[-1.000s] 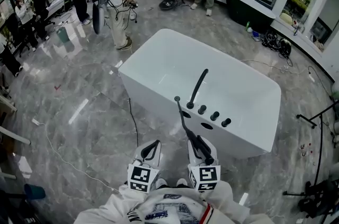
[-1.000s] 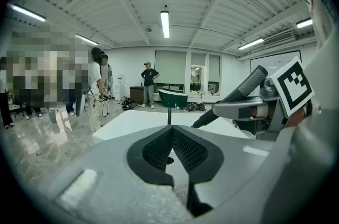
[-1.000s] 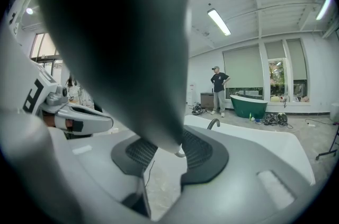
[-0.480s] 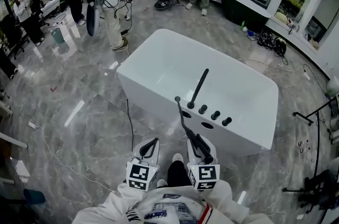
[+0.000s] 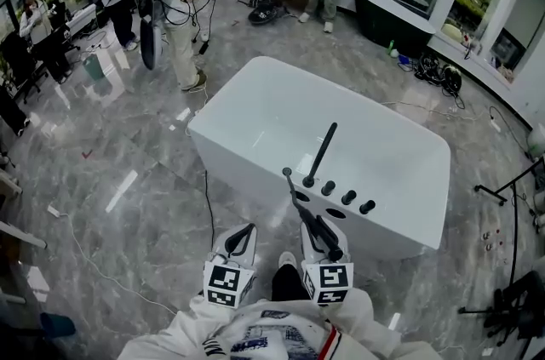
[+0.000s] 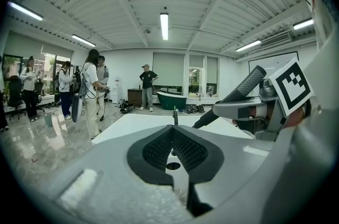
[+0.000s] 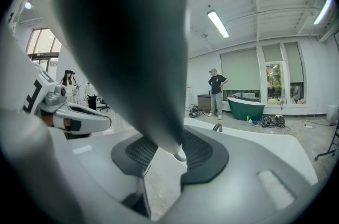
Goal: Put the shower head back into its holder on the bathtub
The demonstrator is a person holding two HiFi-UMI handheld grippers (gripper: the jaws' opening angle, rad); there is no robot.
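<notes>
The black shower head (image 5: 305,212) is a long thin wand, and my right gripper (image 5: 328,243) is shut on its handle, tip pointing toward the tub's deck. In the right gripper view the handle (image 7: 132,43) fills the space between the pads. The white bathtub (image 5: 255,111) stands just ahead, with a black spout (image 5: 322,150), a row of black knobs (image 5: 348,197) and a dark opening (image 5: 335,214) on its near rim. My left gripper (image 5: 242,236) hangs beside the right one, jaws shut on nothing; its tips (image 6: 172,130) meet.
Several people (image 5: 174,1) stand beyond the tub on the marble floor. A black cable (image 5: 207,197) runs along the tub's near left side. A dark green tub (image 5: 400,9) sits at the far wall, and stands and cables (image 5: 511,197) are at the right.
The bathtub sits a little lower in the head view, so both grippers have come slightly nearer to it. The grip on the shower head is unchanged.
</notes>
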